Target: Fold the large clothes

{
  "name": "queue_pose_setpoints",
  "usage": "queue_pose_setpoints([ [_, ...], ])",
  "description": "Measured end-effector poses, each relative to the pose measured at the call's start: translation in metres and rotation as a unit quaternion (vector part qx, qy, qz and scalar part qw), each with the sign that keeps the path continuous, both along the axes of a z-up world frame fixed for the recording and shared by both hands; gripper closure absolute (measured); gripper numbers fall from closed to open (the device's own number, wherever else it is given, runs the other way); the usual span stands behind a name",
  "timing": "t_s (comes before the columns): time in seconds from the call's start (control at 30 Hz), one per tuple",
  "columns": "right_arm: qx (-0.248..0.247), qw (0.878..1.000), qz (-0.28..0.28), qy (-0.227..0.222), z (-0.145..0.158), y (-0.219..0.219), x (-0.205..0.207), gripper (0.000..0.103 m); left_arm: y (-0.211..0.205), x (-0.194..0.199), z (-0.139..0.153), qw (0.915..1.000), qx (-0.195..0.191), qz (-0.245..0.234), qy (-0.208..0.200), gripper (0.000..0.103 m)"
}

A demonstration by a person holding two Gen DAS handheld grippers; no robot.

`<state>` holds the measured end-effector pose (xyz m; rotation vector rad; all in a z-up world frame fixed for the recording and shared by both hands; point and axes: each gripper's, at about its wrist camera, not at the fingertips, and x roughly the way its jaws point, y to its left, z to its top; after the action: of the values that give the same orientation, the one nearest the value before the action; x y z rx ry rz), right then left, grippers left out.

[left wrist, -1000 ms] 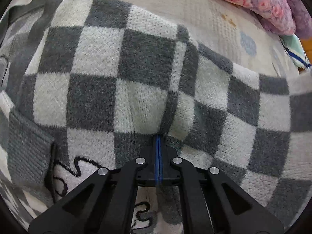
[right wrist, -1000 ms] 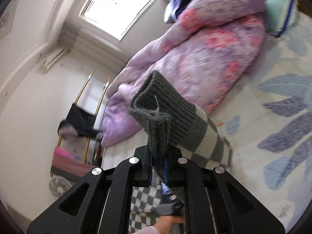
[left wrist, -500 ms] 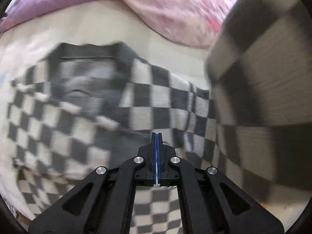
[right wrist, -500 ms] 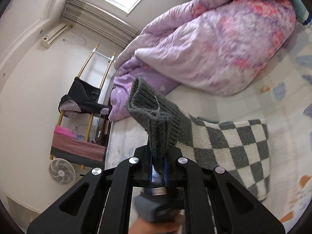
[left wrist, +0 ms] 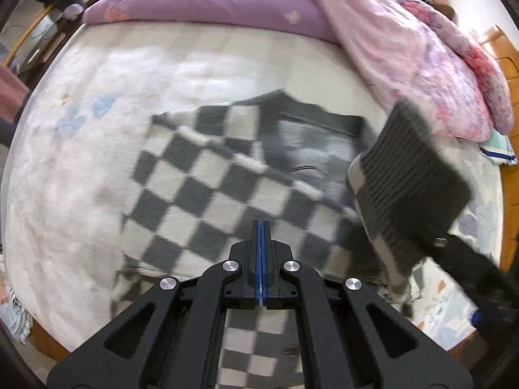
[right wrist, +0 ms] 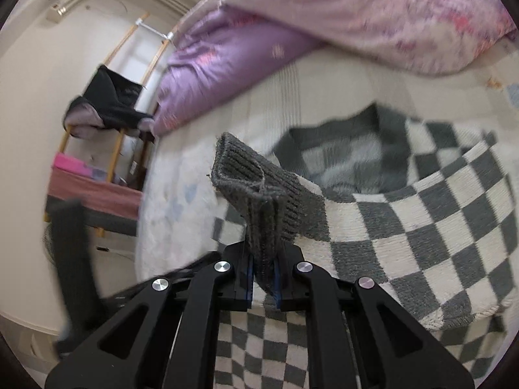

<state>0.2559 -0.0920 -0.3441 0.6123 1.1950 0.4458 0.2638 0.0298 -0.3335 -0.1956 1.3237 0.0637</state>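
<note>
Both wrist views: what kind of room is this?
Most likely a home bedroom: the sweater lies on a bed with a purple quilt heaped at its far side, and a wooden rack draped with clothes.

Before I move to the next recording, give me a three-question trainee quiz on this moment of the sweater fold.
1. True or false: the left gripper is shut with no cloth between its fingers.
2. Which part of the checkered sweater does the right gripper pinch? A: the ribbed grey cuff B: the neckline C: the bottom hem
3. Fill in: the sweater lies on the bed, and bunched along the far side is a purple-and-pink ____.

Key: 1 true; 2 A; 3 quilt.
</note>
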Motion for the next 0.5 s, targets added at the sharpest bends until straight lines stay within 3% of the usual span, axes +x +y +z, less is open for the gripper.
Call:
queue_pose_setpoints([
  [0.07, -0.002, 1.000, 0.007, 0.027, -0.027, 0.017, 0.000, 0.084, 0.014, -0.008, -0.008, 1.0000, -0.001, 0.007, -0.002, 0.102],
  [0.13, 0.024, 0.995, 0.026, 0.091, -0.058, 0.030, 0.002, 0.071, 0.031, -0.012, -0.029, 0.9997, -0.007, 0.021, 0.004, 0.102],
  [0.2, 0.079, 0.981, 0.031, 0.177, -0.091, 0.037, -0.003, 0.031, 0.046, -0.018, -0.050, 0.9987, -0.011, 0.044, 0.024, 0.102],
  [0.23, 0.094, 0.974, 0.019, 0.204, -0.101, 0.033, -0.009, 0.027, 0.049, -0.021, -0.054, 0.9980, -0.017, 0.053, 0.029, 0.102],
  [0.3, 0.097, 0.976, 0.007, 0.196, -0.098, 0.019, -0.016, 0.025, 0.055, -0.028, -0.063, 0.9960, -0.039, 0.072, 0.036, 0.102],
  [0.4, 0.042, 0.984, 0.000, 0.176, -0.083, -0.020, -0.023, 0.021, 0.047, -0.034, -0.068, 0.9955, -0.049, 0.070, 0.042, 0.102],
  [0.5, -0.032, 0.984, -0.040, 0.171, -0.078, -0.073, -0.028, 0.016, 0.025, -0.032, -0.071, 0.9966, -0.058, 0.041, 0.040, 0.102],
])
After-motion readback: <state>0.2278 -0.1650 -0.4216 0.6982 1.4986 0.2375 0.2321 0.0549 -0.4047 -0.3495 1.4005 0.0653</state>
